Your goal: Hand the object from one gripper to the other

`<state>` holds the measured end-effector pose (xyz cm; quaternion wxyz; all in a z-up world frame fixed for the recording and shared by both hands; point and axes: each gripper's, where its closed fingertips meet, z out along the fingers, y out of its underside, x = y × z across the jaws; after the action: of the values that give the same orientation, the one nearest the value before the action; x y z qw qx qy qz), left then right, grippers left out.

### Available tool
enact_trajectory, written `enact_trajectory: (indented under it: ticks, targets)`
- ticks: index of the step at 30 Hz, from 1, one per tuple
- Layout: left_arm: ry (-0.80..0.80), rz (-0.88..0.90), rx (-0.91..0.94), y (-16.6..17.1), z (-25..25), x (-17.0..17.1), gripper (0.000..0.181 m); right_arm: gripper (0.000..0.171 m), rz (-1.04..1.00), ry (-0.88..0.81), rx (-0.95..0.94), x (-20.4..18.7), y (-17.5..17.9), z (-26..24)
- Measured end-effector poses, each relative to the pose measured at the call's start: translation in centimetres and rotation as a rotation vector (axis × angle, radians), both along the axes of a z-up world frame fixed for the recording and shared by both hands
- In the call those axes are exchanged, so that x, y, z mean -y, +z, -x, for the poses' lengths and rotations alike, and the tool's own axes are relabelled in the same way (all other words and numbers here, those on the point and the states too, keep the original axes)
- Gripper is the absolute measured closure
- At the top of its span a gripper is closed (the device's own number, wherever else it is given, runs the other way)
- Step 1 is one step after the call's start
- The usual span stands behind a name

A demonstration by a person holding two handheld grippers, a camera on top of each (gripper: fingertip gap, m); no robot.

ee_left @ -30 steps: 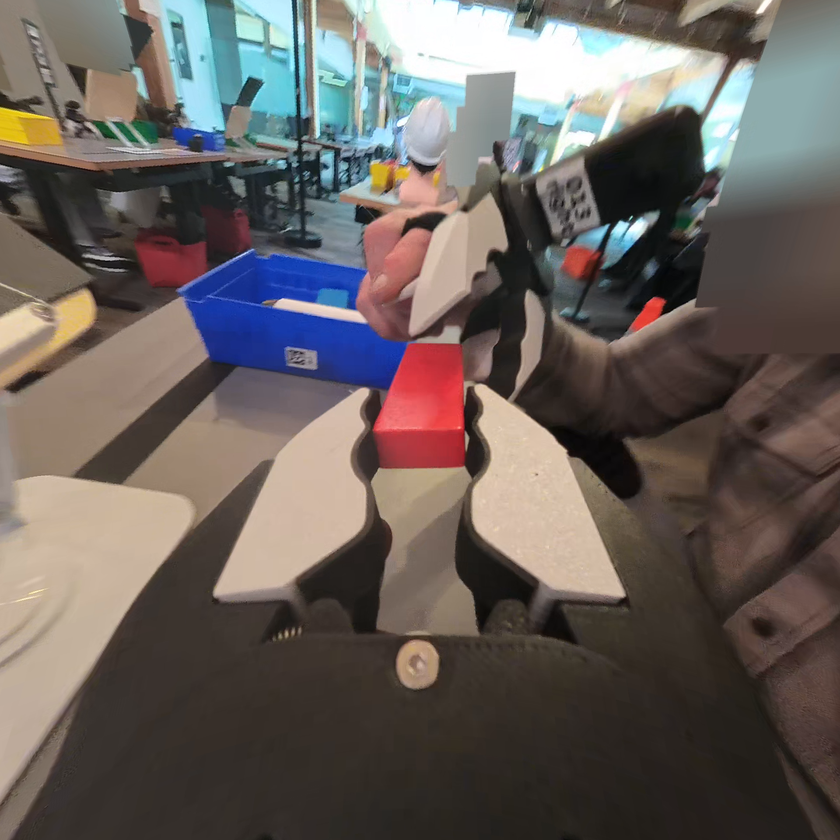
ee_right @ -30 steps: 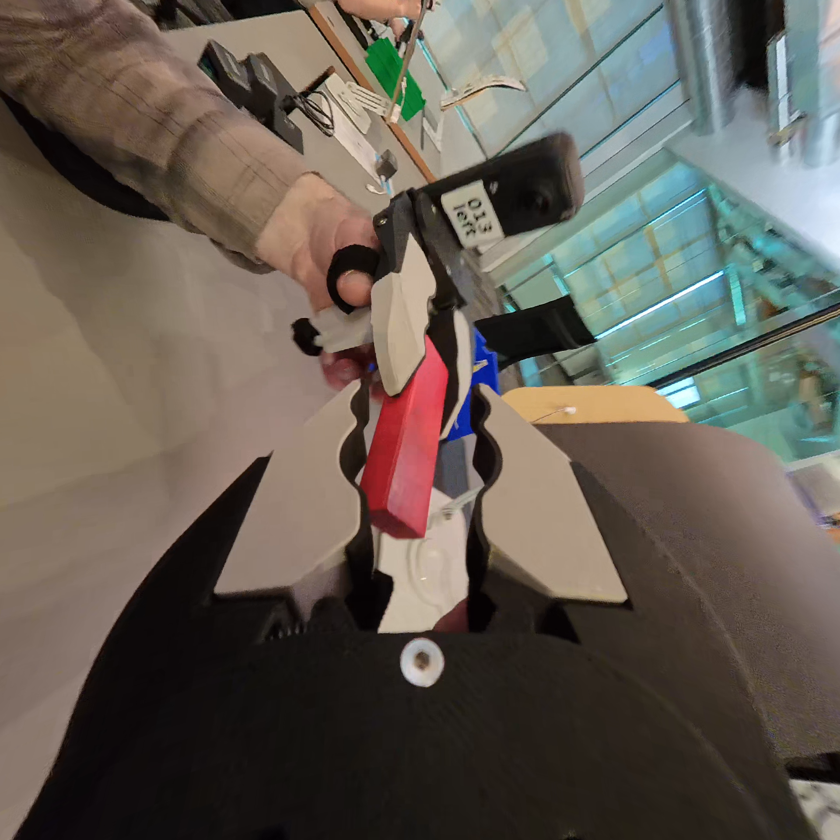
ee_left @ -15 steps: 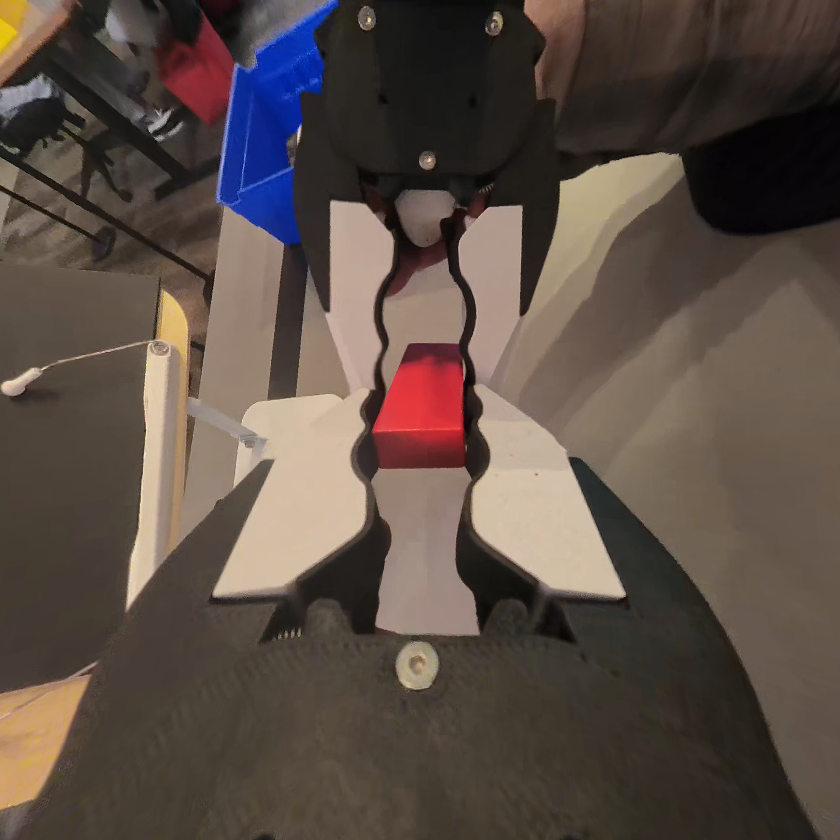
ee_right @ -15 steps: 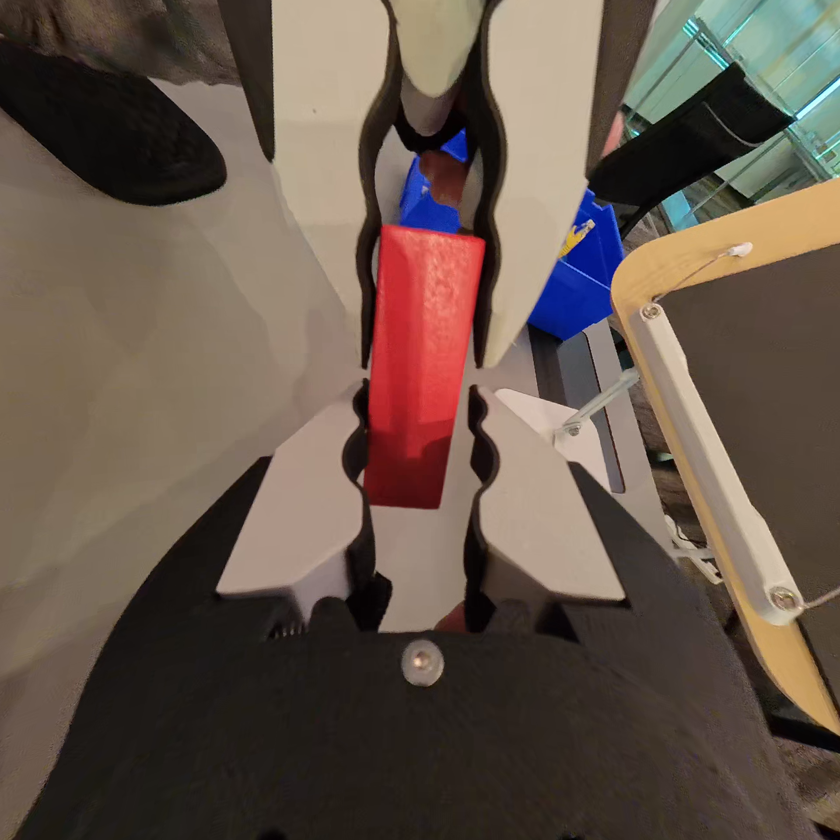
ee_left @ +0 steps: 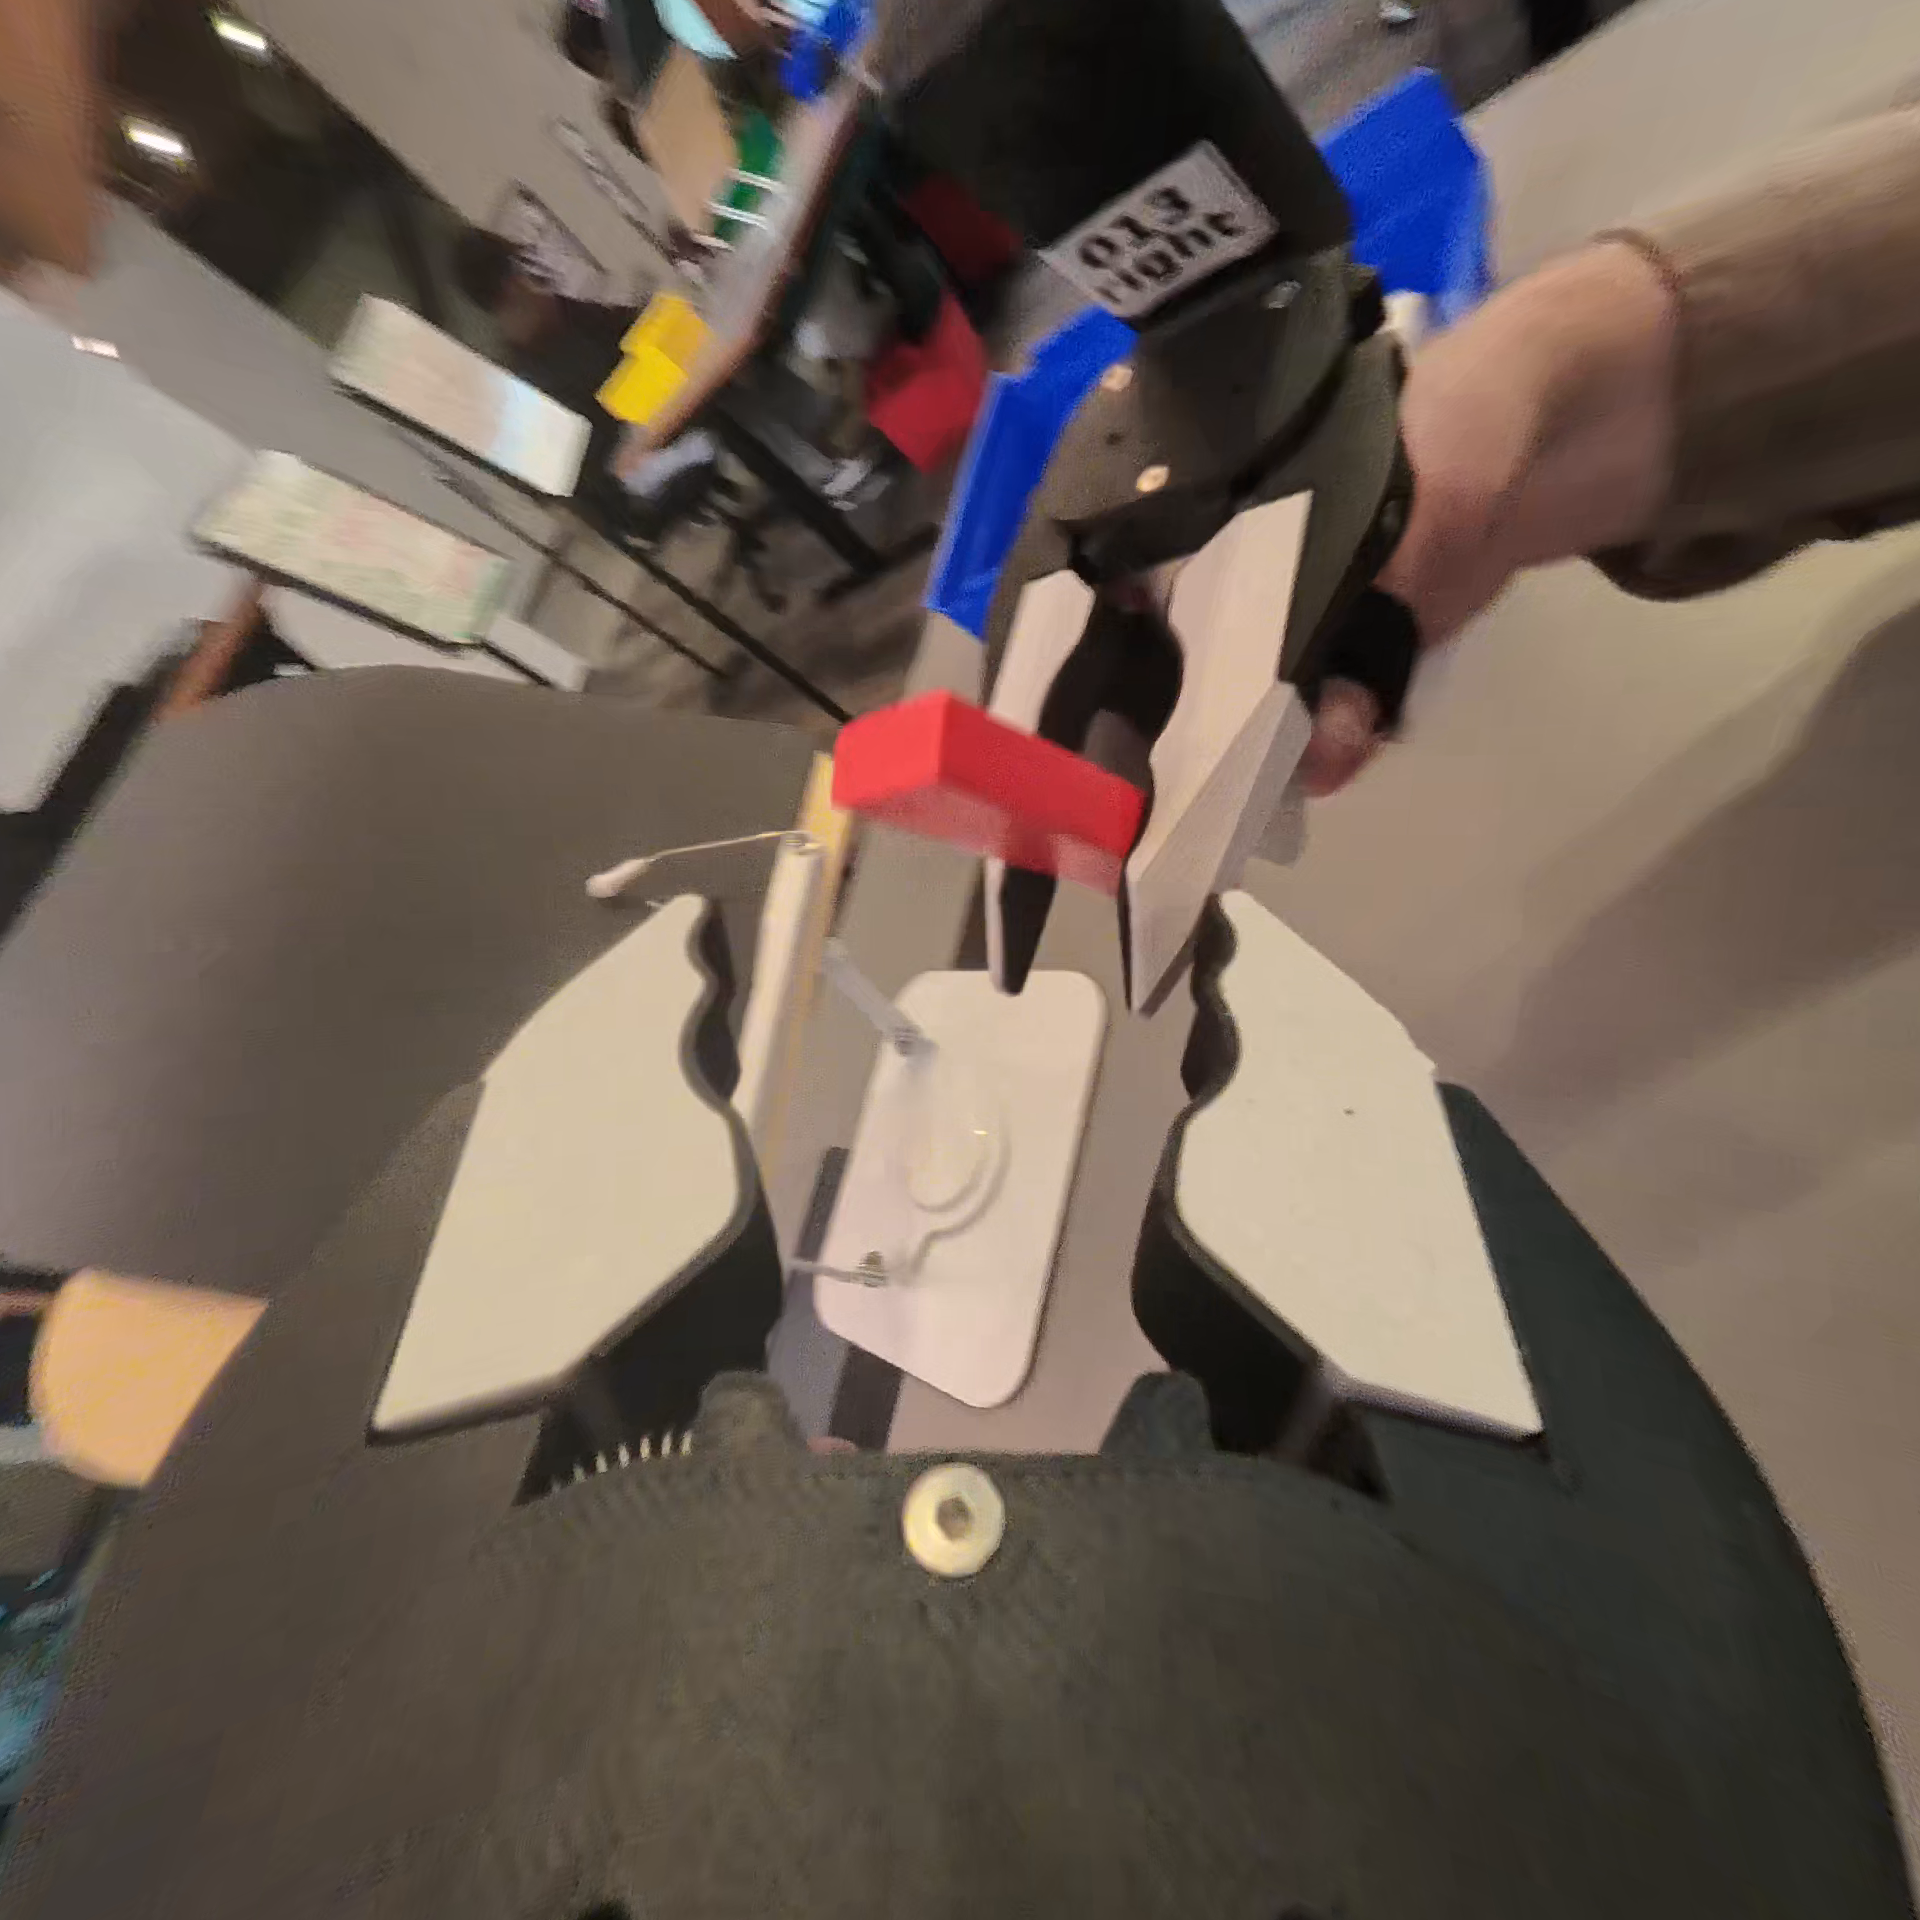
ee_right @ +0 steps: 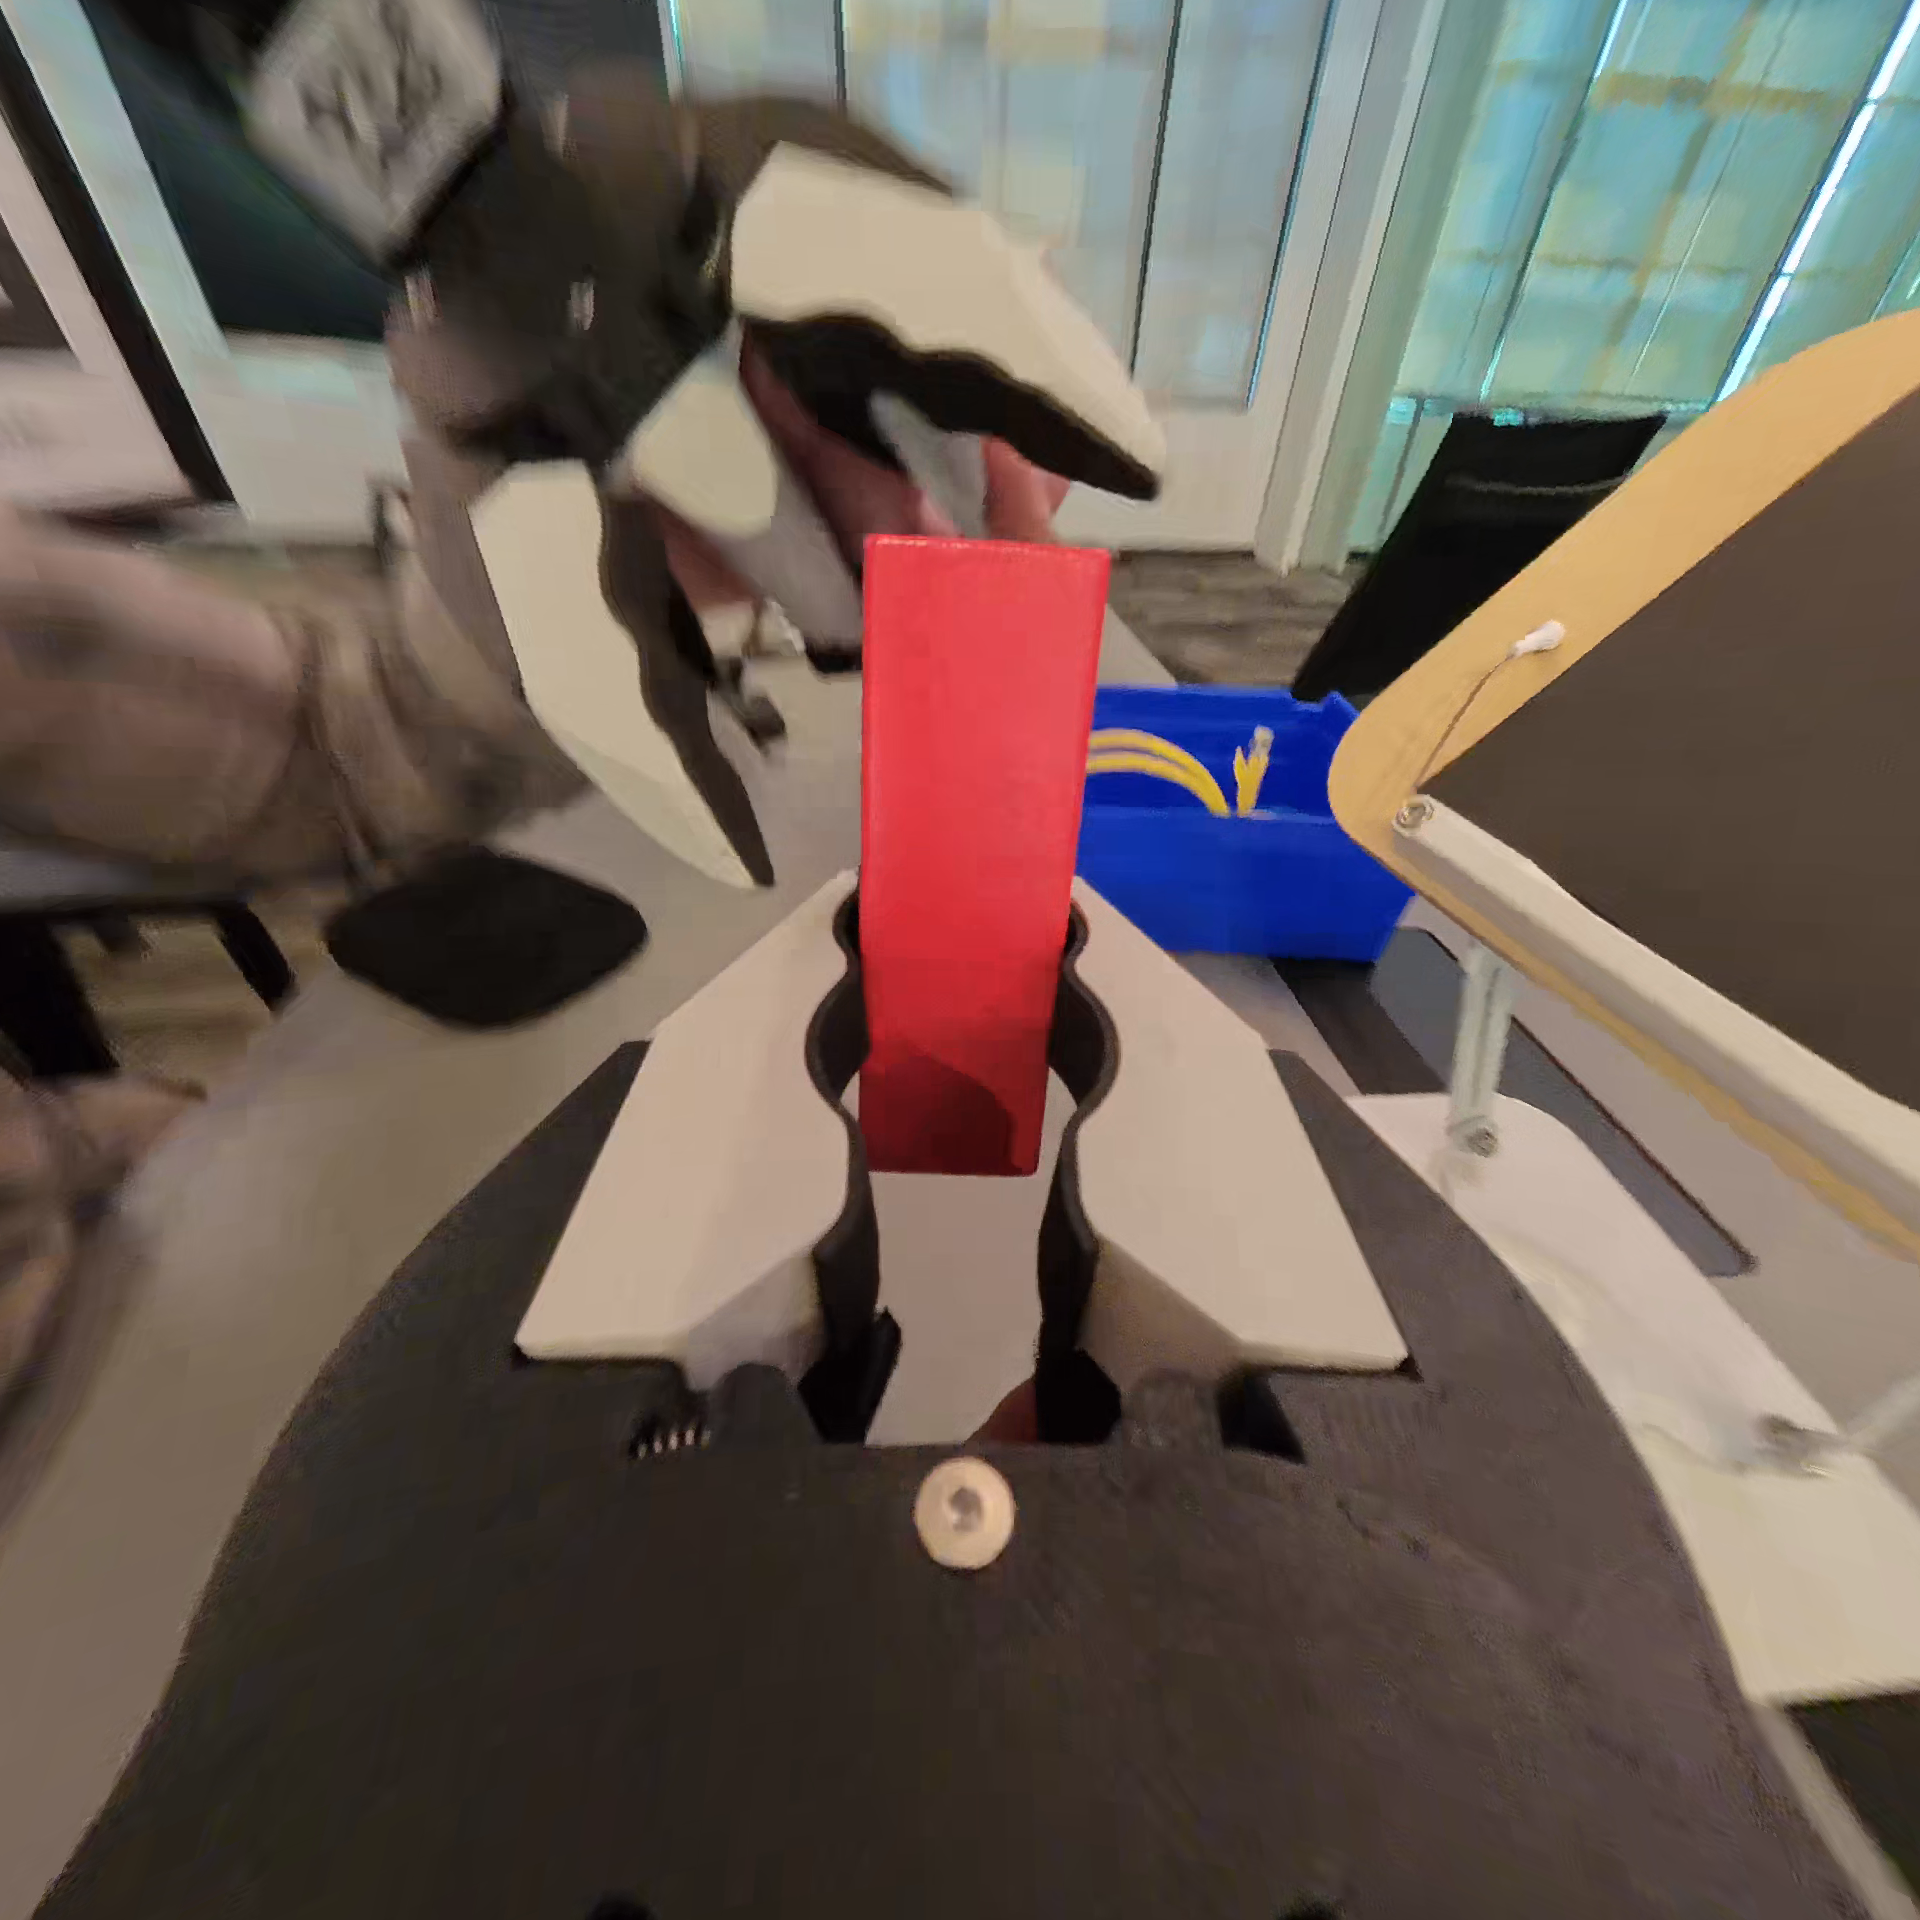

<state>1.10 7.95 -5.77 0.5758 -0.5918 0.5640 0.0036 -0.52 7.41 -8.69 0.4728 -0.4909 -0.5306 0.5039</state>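
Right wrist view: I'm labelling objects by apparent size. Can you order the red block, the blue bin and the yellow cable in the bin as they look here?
1. Red block, though it sits in the right claw close to the camera, so nearness inflates it.
2. Blue bin, farther back and partly hidden.
3. Yellow cable, clearly smallest.

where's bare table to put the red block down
Bare grey tabletop spreads beyond the right gripper, which holds the red block. Another free patch lies ahead of the black pad. Crowded: the white stand base, the tilted board and the blue bin.
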Motion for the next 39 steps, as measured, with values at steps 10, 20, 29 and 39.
enact_trajectory:
  ticks: [10,20,29,39]
  targets:
    - [0.121,-0.650,0.061,-0.6,-2.2,0.4,0.105,0.142,0.463,0.125,-0.456,-0.8,4.9,-1.2]
    - [0.150,-0.879,0.092,0.5,-2.6,0.5,0.122,0.142,0.546,0.219,-0.538,0.4,5.7,-1.2]
    - [0.230,-1.027,0.115,0.6,-2.9,1.3,0.159,0.142,0.605,0.199,-0.666,1.2,6.8,-1.0]
    - [0.208,-0.925,0.110,1.6,-2.2,0.9,0.164,0.126,0.558,0.130,-0.678,-0.1,6.7,-1.7]
